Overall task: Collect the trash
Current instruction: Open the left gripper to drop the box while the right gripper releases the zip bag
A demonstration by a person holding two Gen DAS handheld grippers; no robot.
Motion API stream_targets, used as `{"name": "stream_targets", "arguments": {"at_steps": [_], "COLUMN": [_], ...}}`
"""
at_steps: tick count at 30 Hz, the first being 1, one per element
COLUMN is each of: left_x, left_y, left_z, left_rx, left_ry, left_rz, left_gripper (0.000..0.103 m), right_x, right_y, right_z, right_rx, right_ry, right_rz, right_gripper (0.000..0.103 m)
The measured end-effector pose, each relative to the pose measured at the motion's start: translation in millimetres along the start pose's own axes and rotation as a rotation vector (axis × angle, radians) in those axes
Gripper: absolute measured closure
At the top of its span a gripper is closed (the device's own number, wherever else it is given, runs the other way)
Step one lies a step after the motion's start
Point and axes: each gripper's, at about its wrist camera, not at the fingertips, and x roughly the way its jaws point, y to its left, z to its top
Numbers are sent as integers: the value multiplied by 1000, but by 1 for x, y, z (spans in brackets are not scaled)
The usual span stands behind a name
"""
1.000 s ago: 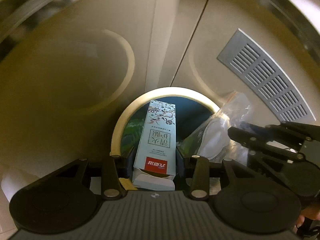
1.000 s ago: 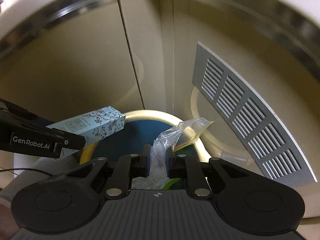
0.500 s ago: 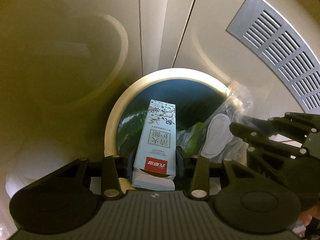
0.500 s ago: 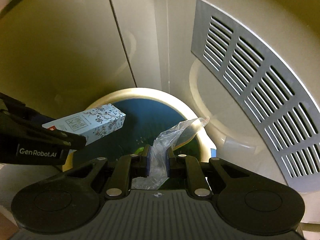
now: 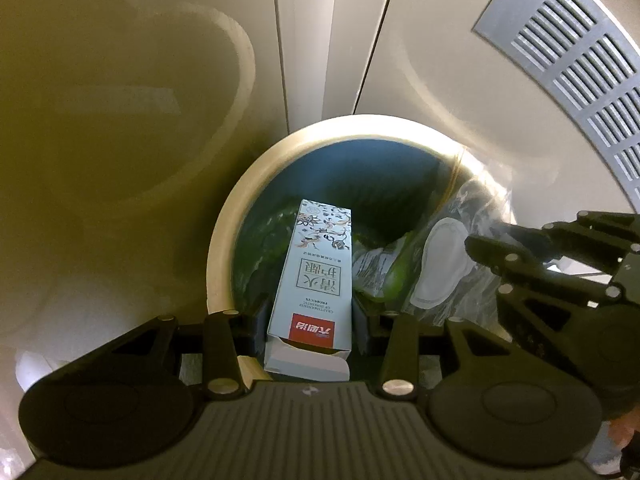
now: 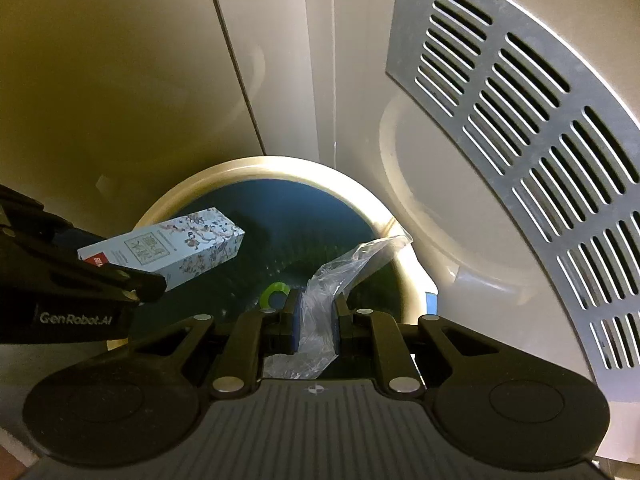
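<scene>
trash bin [image 5: 224, 264] against beige cabinet [image 5: 120, 120]; left tongs [image 5: 308, 320] clamping box [image 5: 316, 272], right tongs [image 6: 316, 316] pinching bag [image 6: 340, 272]

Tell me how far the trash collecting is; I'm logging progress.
Done: some litter already lies in the bin. In hand: left tongs hold the carton, right tongs hold the plastic bag, both over its mouth. Left: releasing both.

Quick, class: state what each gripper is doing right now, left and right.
Left gripper: shut on the patterned carton, over the bin.
Right gripper: shut on the clear plastic bag.
</scene>
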Motion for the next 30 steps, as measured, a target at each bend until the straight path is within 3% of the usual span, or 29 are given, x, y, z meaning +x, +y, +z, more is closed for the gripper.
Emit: {"name": "stream_targets", "arguments": {"at_steps": [3, 5, 7, 10, 18, 25, 30], "left_x": [4, 2, -5, -16, -59, -109, -132], "left_y": [2, 5, 7, 9, 24, 32, 25], "left_z": [-1, -2, -6, -10, -38, -78, -92], "left_rx": [-3, -14, -19, -10, -51, -91, -74], "left_ry": [15, 9, -21, -35, -60, -110, -136], "left_rz": [-7, -13, -3, -6, -6, -13, -5], "left_gripper": [53, 25, 8, 2, 1, 1, 1], "right_x": [4, -1, 0, -4, -38, -91, -116], "right_y": [-1, -4, -8, -10, -16, 1, 19], "right_z": [3, 5, 4, 2, -10, -23, -41], "right_rx": [10, 31, 49, 63, 121, 114, 53], "right_ry": [8, 17, 24, 26, 26, -51, -94], "right_rz": [4, 9, 5, -10, -5, 34, 57], "right_gripper": [81, 76, 62, 50, 31, 18, 14]}}
